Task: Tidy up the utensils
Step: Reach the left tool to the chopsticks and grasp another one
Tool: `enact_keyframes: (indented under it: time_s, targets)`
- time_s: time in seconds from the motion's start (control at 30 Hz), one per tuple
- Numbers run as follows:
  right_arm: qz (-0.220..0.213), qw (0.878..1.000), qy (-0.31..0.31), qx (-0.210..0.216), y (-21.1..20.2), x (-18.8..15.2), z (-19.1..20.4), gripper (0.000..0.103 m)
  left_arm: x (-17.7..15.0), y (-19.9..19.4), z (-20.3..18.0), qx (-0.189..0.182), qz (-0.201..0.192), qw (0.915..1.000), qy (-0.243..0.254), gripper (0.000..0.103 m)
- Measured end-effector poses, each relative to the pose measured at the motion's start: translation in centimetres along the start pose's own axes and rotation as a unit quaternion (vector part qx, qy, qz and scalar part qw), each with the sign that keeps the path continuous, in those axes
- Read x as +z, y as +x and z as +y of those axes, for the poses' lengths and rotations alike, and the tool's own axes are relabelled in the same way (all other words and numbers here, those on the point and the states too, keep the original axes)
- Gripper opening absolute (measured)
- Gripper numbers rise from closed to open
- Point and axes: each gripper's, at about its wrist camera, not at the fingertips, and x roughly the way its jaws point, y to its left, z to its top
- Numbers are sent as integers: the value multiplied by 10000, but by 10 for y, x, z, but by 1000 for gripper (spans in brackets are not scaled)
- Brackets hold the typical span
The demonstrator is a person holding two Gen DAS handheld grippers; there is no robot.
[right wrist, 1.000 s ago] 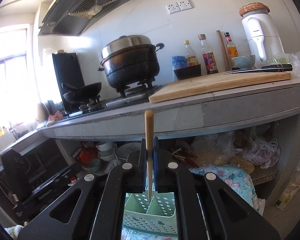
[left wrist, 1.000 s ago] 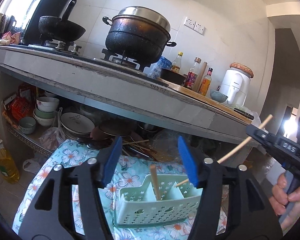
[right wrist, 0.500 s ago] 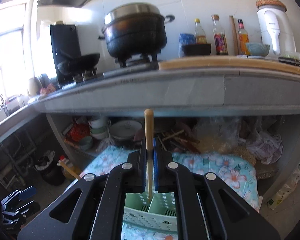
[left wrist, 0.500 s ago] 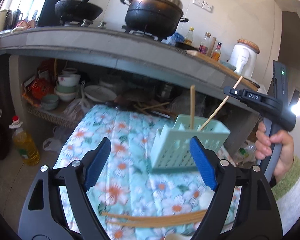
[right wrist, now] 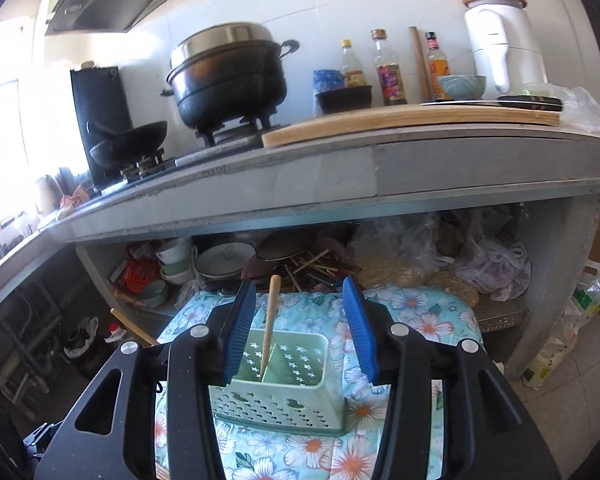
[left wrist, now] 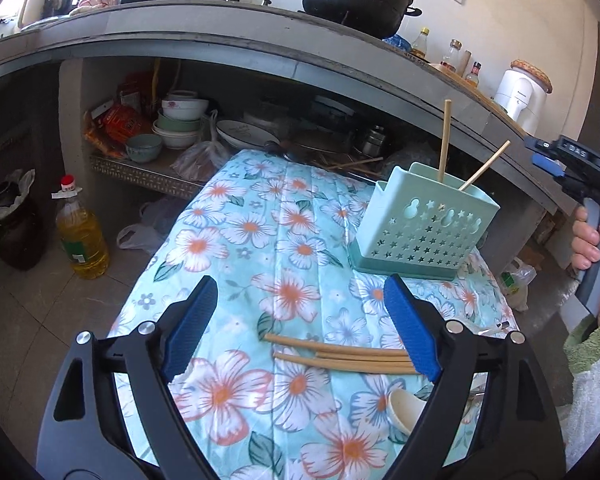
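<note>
Chopstick just let go into the mint holder; more chopsticks waiting under the left gripper.

Right gripper (right wrist: 300, 328) opening, jaws about half apart, nothing pressed: one chopstick (right wrist: 269, 324) leaning loose between them, its tip down in the utensil holder (right wrist: 296, 396) just ahead. Left gripper (left wrist: 296, 328) opening wide and empty, poised over the loose chopsticks (left wrist: 340, 354) lying flat on the floral-cloth bench (left wrist: 236, 248), close to its right jaw; a pale spoon (left wrist: 404, 412) below them. Likely light, stiff, smooth sticks, easy to roll; best pinched across the middle. Free cloth to the left; bench edge near on the right.
</note>
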Motion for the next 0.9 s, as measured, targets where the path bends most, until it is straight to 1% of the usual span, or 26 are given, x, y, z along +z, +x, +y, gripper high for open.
enact_keyframes:
  time_s: [0.07, 0.1, 0.2, 0.27, 0.33, 0.4, 0.47, 0.57, 0.63, 0.67, 0.73, 0.77, 0.8, 0.83, 0.9]
  targets:
    - [-106, 9999, 60, -29, -16, -3, -4, 47, -2, -4, 4, 14, -4, 10000, 36, 81]
    - [-153, 9998, 92, -30, -26, -6, -6, 50, -2, -5, 5, 29, 6, 10000, 52, 81]
    - [-150, 9998, 117, -35, -49, -21, -8, 55, -1, -5, 5, 54, 53, 10000, 50, 81]
    - [-11, 10000, 96, 5, -59, -34, -6, 58, -3, -6, 7, 70, 79, 9999, 15, 81]
    - [215, 9996, 161, 75, -65, -53, -5, 59, -5, -6, 10, 87, 112, 9999, -34, 81]
    - [594, 9975, 356, 162, -63, -81, -3, 59, -8, -3, 15, 78, 246, 9996, -148, 81]
    - [973, 9940, 467, 183, -58, -109, 2, 59, -12, 1, 20, -4, 423, 9986, -306, 77]
    - [1437, 9855, 833, 333, -51, -151, 5, 59, -17, 3, 26, -188, 618, 9968, -469, 68]
    - [1741, 9775, 1113, 420, -46, -175, 4, 59, -20, 5, 28, -292, 724, 9954, -561, 59]
    - [1855, 9744, 1189, 438, -45, -185, 5, 59, -20, 7, 29, -342, 781, 9944, -620, 56]
    - [2057, 9691, 1277, 466, -44, -199, 6, 59, -20, 13, 33, -455, 924, 9913, -820, 46]
    - [2109, 9677, 1295, 486, -45, -203, 8, 59, -21, 16, 35, -515, 993, 9891, -957, 44]
    - [2136, 9668, 1301, 516, -45, -204, 8, 59, -22, 20, 39, -596, 1084, 9857, -1142, 39]
    - [2152, 9665, 1286, 549, -47, -205, 9, 59, -23, 26, 44, -700, 1204, 9804, -1395, 36]
    - [2129, 9678, 1221, 561, -52, -204, 12, 59, -27, 38, 52, -798, 1433, 9696, -1815, 32]
